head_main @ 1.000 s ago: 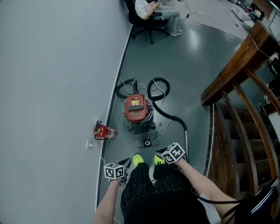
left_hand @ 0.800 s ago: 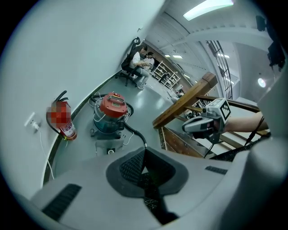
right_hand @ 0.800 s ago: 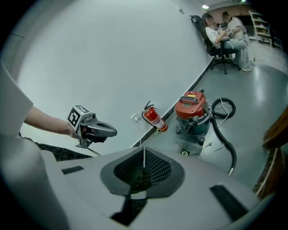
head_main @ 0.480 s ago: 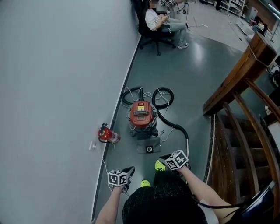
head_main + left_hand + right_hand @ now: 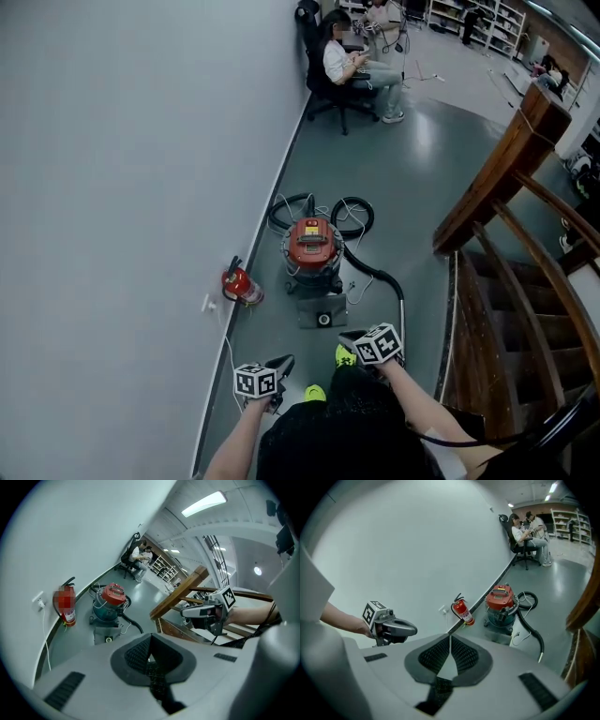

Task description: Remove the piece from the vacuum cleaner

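Both hands advanced a step; left gripper [image 5: 280,362] and right gripper [image 5: 350,336] jaws closed, holding nothing. Well ahead, vacuum cleaner [image 5: 314,246] stands on floor [image 5: 412,187] beside wall [image 5: 112,187]. Its hose [image 5: 377,273] looks light and bendy; likely grip the stiff cuff at the drum.

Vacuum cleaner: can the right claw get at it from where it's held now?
Probably not yet. The vacuum cleaner stands on the floor well ahead of and below the right claw, whose jaws are shut. Nothing stands in between, so stepping closer should do.
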